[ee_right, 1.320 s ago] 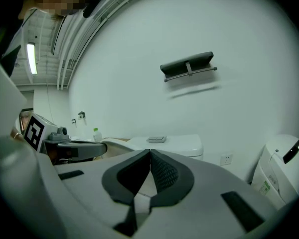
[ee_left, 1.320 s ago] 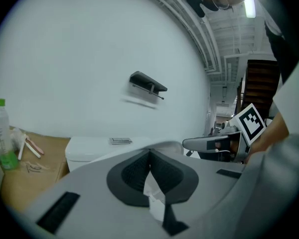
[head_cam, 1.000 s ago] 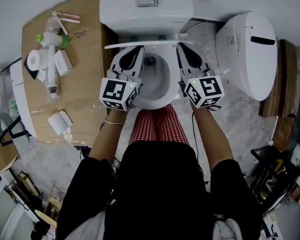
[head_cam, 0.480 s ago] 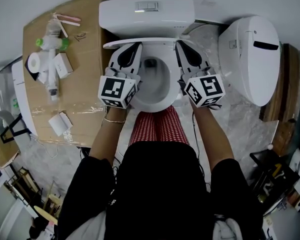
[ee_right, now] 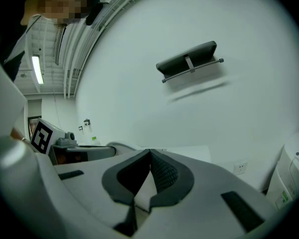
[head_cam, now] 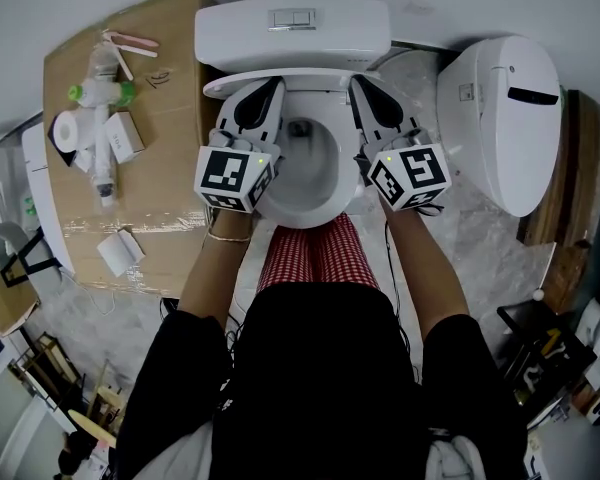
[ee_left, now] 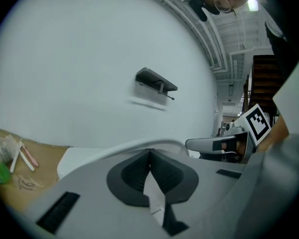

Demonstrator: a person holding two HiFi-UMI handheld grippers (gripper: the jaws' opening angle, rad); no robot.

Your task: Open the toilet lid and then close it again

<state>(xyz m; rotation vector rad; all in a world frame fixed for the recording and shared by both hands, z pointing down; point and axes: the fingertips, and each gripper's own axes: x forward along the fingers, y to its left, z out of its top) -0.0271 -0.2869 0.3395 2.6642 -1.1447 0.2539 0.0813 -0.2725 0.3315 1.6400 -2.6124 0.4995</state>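
Note:
The white toilet lid (head_cam: 310,76) stands raised almost upright, seen edge-on in front of the tank (head_cam: 292,28). Below it the bowl rim (head_cam: 302,208) lies uncovered. My left gripper (head_cam: 272,86) is shut, its tips against the lid's left part. My right gripper (head_cam: 355,81) is shut too, touching the lid's right part. In the left gripper view the closed jaws (ee_left: 149,151) point at the lid's curved edge (ee_left: 114,151). The right gripper view shows the same: closed jaws (ee_right: 149,151) with the lid edge (ee_right: 117,145) just behind.
A cardboard-covered surface (head_cam: 170,168) to the left of the toilet holds a bottle, a tissue roll and small boxes. A second white toilet unit (head_cam: 505,118) sits to the right. A dark wall bracket (ee_right: 189,63) hangs above. The person's red-checked legs (head_cam: 310,253) stand at the bowl's front.
The lid has swung further up toward the tank, and both grippers have moved forward with it.

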